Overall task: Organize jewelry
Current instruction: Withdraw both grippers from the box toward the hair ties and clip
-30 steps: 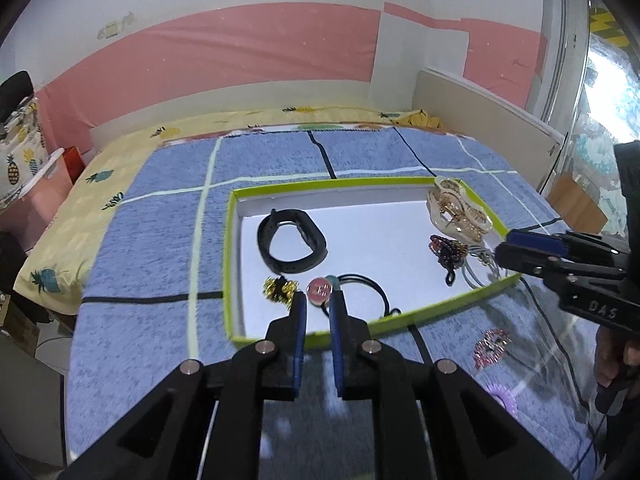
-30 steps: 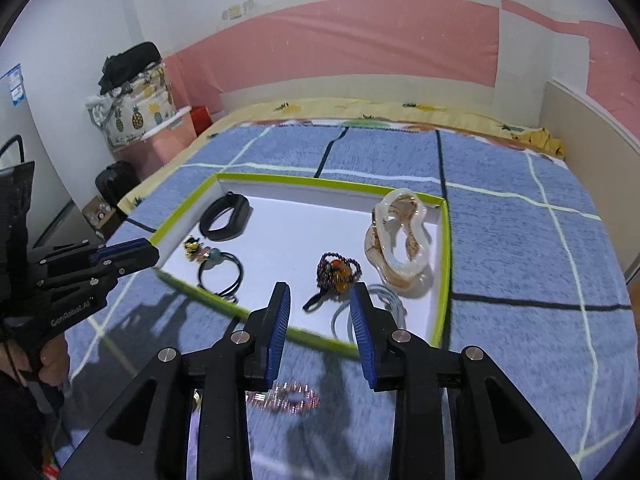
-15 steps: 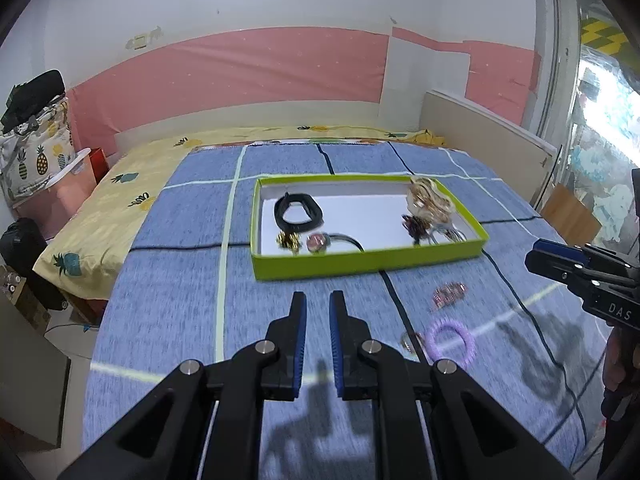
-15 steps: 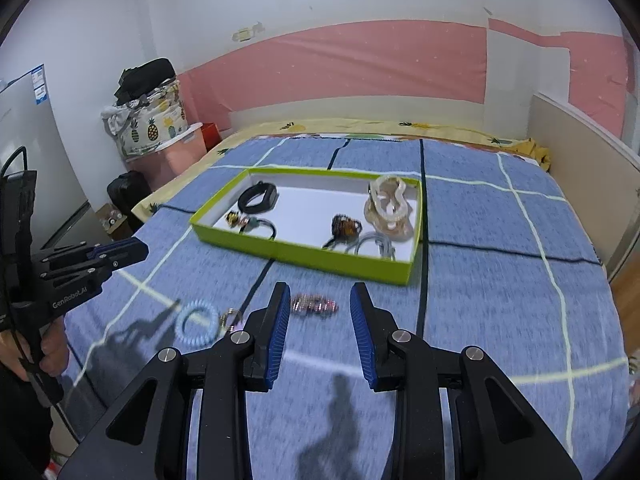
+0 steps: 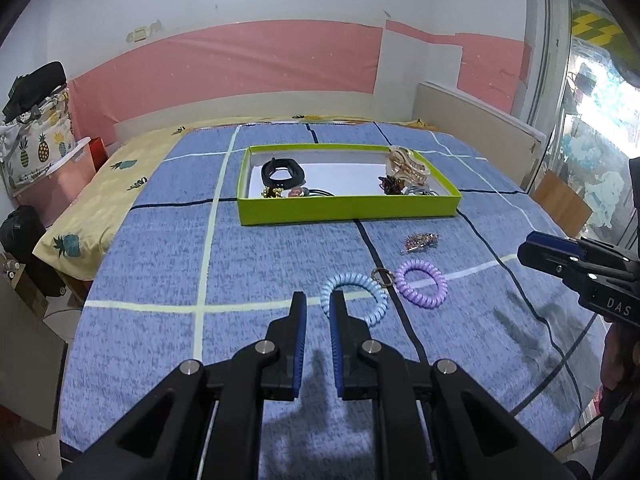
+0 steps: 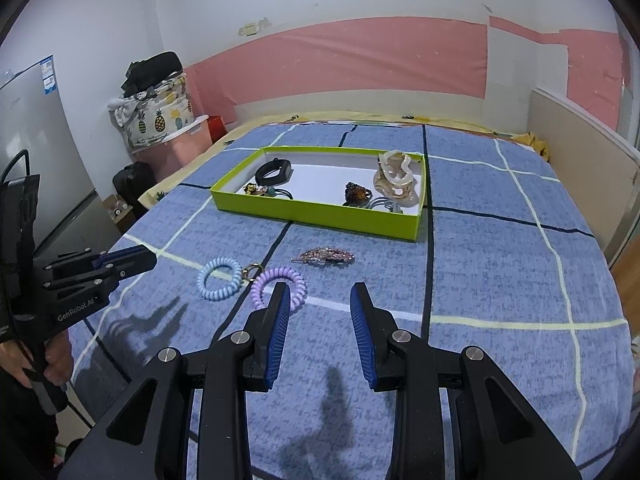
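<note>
A green tray [image 5: 348, 212] [image 6: 320, 216] sits on the blue bed cover and holds a black band [image 5: 282, 172], hair ties and a cream clip [image 6: 396, 178]. On the cover in front of it lie a blue coil tie [image 5: 354, 298] [image 6: 220, 278], a purple coil tie [image 5: 420, 282] [image 6: 280, 284], a small gold ring [image 5: 382, 273] and a pink sparkly clip [image 5: 420, 240] [image 6: 326, 257]. My left gripper [image 5: 319, 300] is empty, jaws narrowly apart, just left of the blue coil. My right gripper [image 6: 319, 292] is open and empty, beside the purple coil.
The bed cover [image 6: 480, 280] ends at a yellow pineapple sheet [image 5: 100, 200] on the left. A pink bin with a pineapple bag [image 6: 160, 128] and a grey fridge [image 6: 36, 140] stand beside the bed. A beige board [image 5: 480, 120] runs along the right side.
Both grippers have pulled back from the tray toward the near end of the bed. The coil ties, ring and pink clip have come into view. The right jaws have opened wider.
</note>
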A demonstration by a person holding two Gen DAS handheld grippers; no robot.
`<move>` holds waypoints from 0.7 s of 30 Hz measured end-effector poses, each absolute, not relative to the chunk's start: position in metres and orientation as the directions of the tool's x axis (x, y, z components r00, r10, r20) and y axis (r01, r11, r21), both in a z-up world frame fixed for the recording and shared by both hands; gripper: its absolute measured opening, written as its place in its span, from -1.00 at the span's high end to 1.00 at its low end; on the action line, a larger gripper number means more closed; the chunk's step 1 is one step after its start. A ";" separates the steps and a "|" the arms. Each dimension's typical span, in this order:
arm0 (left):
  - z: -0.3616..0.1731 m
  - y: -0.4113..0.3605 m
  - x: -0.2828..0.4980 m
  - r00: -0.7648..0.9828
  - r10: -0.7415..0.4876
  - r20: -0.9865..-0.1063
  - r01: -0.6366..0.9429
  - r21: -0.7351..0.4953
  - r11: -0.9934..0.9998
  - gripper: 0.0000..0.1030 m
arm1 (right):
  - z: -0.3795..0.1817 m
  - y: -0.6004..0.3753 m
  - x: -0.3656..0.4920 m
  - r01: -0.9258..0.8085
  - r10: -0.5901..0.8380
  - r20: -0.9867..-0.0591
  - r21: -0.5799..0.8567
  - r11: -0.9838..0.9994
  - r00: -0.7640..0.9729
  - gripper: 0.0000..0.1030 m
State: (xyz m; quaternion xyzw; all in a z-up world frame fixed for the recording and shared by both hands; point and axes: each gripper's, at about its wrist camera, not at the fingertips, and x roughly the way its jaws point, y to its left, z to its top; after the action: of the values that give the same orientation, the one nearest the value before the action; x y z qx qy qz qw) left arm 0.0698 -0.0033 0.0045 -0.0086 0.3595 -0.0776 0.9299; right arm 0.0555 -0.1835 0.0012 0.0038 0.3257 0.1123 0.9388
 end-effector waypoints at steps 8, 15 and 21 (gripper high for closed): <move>0.005 -0.005 0.070 0.731 -0.150 -0.666 0.139 -0.070 0.988 0.74 | -0.001 -0.182 0.057 -0.215 0.217 -0.615 0.080 0.973 0.758 0.38; 0.001 -0.007 0.076 0.723 -0.152 -0.673 0.141 -0.072 0.987 0.70 | -0.006 -0.182 0.063 -0.210 0.213 -0.626 0.080 0.974 0.750 0.38; -0.001 -0.007 0.082 0.718 -0.156 -0.678 0.143 -0.075 0.987 0.60 | -0.010 -0.182 0.069 -0.208 0.211 -0.636 0.080 0.975 0.742 0.38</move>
State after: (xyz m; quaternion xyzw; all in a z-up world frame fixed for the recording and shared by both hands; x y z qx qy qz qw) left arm 0.0823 -0.0074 -0.0015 -0.0088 0.3667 -0.0806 0.9268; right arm 0.0692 -0.1821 -0.0099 0.0018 0.3411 0.1122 0.9333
